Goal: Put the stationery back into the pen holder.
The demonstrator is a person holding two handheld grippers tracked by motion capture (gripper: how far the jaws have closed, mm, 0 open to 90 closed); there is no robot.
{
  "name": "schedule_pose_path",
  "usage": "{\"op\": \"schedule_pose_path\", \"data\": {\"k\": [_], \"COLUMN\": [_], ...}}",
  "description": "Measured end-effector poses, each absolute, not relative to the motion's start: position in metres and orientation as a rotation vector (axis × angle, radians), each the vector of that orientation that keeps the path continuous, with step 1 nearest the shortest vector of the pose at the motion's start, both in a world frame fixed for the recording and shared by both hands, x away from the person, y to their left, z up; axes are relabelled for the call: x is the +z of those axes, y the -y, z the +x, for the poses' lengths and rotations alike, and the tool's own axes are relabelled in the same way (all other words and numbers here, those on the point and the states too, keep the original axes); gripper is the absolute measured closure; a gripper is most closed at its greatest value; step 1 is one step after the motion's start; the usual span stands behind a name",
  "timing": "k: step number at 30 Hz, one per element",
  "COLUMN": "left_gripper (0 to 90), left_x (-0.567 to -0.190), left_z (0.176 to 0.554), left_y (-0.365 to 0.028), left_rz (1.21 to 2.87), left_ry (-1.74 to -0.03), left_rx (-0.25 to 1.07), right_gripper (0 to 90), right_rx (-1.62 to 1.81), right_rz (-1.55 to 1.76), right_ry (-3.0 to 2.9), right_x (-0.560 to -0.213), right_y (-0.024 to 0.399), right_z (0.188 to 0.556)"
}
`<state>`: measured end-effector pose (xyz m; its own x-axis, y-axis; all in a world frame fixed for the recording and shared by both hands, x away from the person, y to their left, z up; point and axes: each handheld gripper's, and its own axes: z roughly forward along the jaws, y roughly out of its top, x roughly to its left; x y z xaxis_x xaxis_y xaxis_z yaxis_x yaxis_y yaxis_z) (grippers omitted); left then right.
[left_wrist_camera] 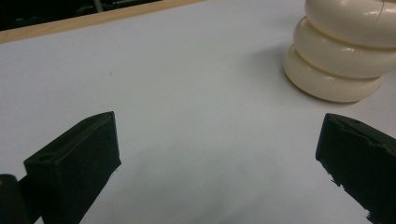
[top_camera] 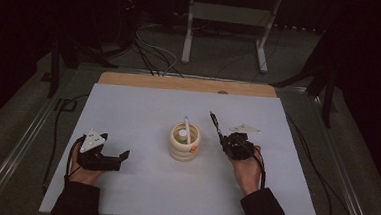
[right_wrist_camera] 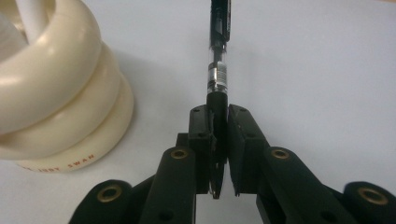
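My left gripper (top_camera: 118, 155) sits on the white table (top_camera: 143, 109), jaws spread wide, nothing between them. In the left gripper view the cream ringed holder (left_wrist_camera: 341, 51) is ahead and to the right, well apart, top cut off. Centre of the high view: holder with a white pen (top_camera: 186, 130) standing in it. My right gripper (right_wrist_camera: 219, 140) is clamped on the near end of a black pen (right_wrist_camera: 218, 42); its long axis runs straight out along the jaws, pointing away and slightly left, just beside the holder. Far tip is cut off in the right gripper view.
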<state>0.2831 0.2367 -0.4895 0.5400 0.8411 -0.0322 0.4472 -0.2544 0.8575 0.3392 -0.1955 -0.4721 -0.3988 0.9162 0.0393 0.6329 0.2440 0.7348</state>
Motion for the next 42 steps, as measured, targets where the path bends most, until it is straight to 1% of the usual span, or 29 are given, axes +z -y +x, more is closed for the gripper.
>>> {"op": "schedule_pose_path", "data": {"k": [17, 42], "left_gripper": [0.1, 0.1], "left_x": [-0.490, -0.490], "left_z": [0.283, 0.284], "left_y": [-0.236, -0.236], "left_rz": [1.889, 1.893], "left_ry": [-1.053, -1.051], "left_rx": [0.558, 0.554], "right_gripper": [81.2, 81.2], "right_rx": [1.044, 1.120], "right_rz": [1.395, 1.293], "right_ry": [-2.134, -2.186], "right_x": [-0.449, -0.412], "right_y": [0.200, 0.193], "right_z": [0.342, 0.346]}}
